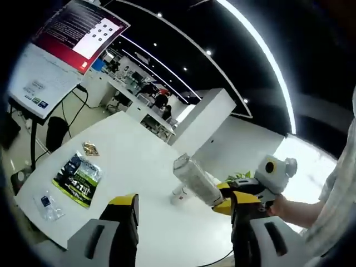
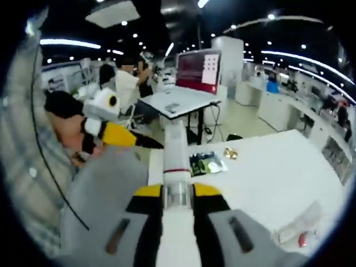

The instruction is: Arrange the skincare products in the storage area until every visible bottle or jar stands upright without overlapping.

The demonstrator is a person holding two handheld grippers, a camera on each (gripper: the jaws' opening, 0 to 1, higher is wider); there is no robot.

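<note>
A long white bottle (image 2: 173,150) with a thin red band is clamped between the yellow jaws of my right gripper (image 2: 178,192), pointing away from the camera. In the left gripper view the same bottle (image 1: 194,179) hangs tilted above the white table (image 1: 139,161), held by the right gripper (image 1: 229,199) coming in from the right. A small white object (image 1: 179,193) rests on the table just under it. My left gripper (image 1: 183,203) stands open with nothing between its fingers, a little short of the bottle. From the other side, the left gripper (image 2: 118,134) shows beside a person's plaid sleeve.
A green snack packet (image 1: 78,178), a clear plastic pouch (image 1: 47,204) and a small gold item (image 1: 90,148) lie on the table's left part. A clear wrapped item (image 2: 297,229) lies near the table edge. A screen on a stand (image 1: 55,55) stands beyond the table.
</note>
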